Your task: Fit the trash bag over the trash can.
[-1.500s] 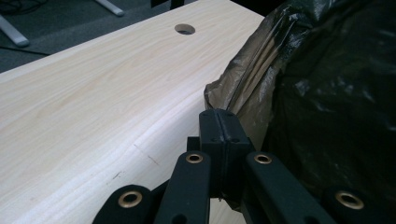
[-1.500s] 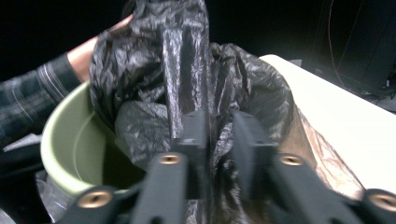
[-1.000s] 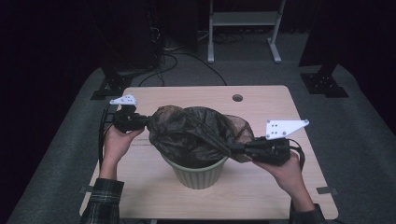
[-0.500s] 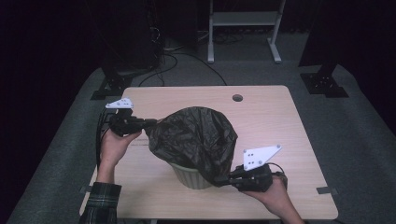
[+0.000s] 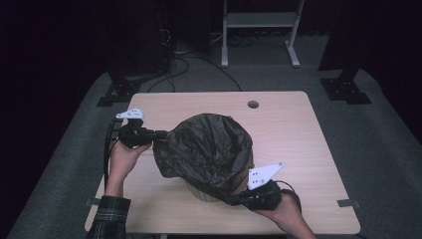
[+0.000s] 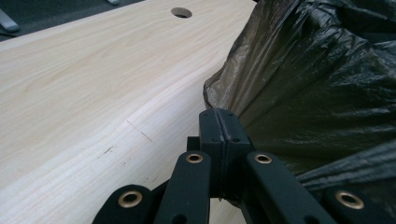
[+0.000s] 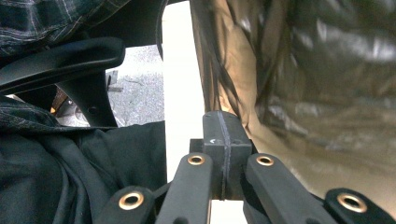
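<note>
Bag (image 5: 206, 152) fitting looks half done to me: left gripper (image 5: 161, 134) and right gripper (image 5: 234, 200) both pinch its edge, bin (image 5: 206, 195) rim not yet wrapped.

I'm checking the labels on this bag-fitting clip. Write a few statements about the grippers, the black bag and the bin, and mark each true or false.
1. The left gripper is shut on the black bin bag. True.
2. The right gripper hangs open, clear of the bag. False: its jaws are closed on the bag's edge at the near side of the bin.
3. The bag lies flat on the wooden table. False: it is draped over a pale green bin, hiding most of it.
4. A round hole sits in the table's far side. True.
5. Both grippers hold the bag on the same side. False: they grip opposite sides.
</note>
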The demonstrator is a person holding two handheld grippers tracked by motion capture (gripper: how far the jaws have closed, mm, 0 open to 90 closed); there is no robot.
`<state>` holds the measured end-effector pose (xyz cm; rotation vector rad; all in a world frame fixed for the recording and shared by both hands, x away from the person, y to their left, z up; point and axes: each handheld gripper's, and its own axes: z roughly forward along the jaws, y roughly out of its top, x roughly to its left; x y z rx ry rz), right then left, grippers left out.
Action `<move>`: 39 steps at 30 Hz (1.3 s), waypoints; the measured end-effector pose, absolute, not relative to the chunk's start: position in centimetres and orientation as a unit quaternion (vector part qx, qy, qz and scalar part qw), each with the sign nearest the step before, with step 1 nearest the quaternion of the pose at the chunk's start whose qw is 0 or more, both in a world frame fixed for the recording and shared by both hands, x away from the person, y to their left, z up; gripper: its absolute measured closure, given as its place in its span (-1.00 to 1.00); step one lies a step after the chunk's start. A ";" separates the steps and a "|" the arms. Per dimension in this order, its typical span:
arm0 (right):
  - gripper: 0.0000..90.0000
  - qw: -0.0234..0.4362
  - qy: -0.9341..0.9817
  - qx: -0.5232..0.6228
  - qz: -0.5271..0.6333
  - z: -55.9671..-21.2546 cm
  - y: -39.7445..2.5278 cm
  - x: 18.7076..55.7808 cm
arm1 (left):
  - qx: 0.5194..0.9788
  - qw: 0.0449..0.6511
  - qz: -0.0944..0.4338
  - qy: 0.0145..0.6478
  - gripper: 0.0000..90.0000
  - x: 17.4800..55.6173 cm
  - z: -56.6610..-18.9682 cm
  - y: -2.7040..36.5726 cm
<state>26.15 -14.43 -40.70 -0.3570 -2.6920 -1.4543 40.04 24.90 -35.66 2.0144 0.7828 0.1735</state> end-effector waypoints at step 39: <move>0.83 0.005 -0.892 -0.179 -0.415 -44.7 -16.8 27.6 | 0.847 0.403 0.060 0.342 1.00 42.0 -40.7 22.1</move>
